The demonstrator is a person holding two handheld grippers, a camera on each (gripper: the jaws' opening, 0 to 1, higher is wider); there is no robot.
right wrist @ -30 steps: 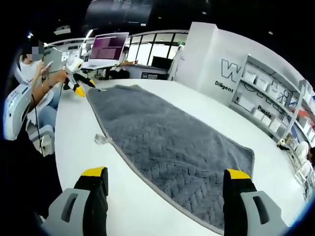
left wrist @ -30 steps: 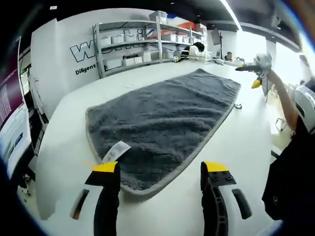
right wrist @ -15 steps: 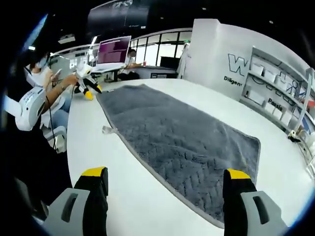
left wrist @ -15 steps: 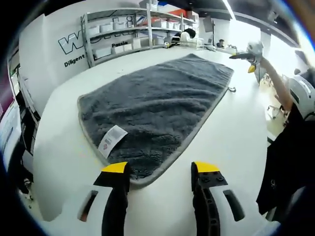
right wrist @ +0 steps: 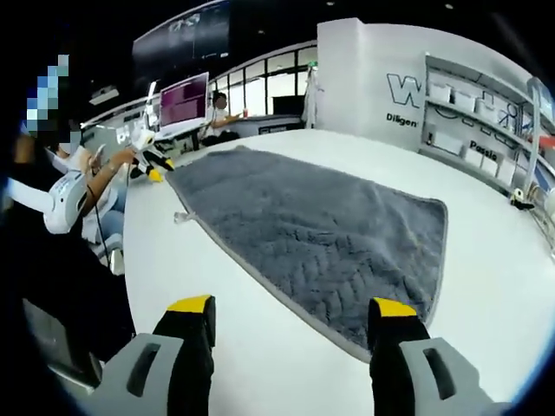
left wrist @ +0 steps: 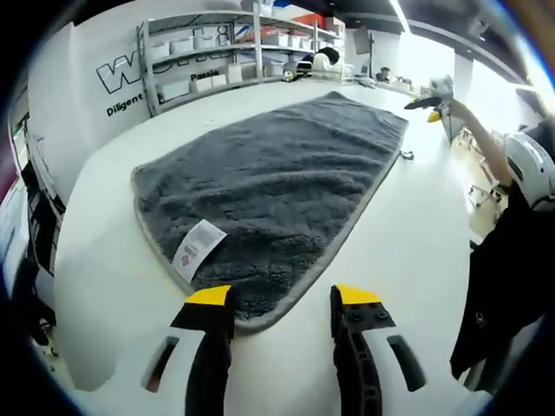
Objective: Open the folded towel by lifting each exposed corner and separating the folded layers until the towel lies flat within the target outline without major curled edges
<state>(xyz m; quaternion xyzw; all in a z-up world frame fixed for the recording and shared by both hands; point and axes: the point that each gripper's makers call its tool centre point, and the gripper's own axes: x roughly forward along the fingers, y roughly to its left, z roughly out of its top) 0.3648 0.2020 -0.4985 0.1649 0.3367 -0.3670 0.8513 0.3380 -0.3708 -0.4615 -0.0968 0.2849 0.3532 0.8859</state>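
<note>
A dark grey towel (left wrist: 269,178) with a lighter hem lies spread flat on the white table (left wrist: 408,251). A white label (left wrist: 196,249) sits on its near corner in the left gripper view. My left gripper (left wrist: 282,301) hovers open just short of that near edge, nothing between its yellow-tipped jaws. In the right gripper view the same towel (right wrist: 316,234) stretches away, and my right gripper (right wrist: 293,310) stands open over the bare table beside the towel's long hem. The other gripper (left wrist: 431,100) shows far off at the towel's far end, held by a person's arm (left wrist: 486,147).
Shelves with white bins (left wrist: 225,48) line the back wall. A small tag or loop (right wrist: 179,217) lies at the towel's hem. A person (right wrist: 69,186) stands at the table edge. A monitor (right wrist: 182,94) sits beyond the far end of the table.
Both views have shifted closer to the towel. The left gripper's jaws have narrowed a little, and the right gripper's jaws too. The towel has not moved.
</note>
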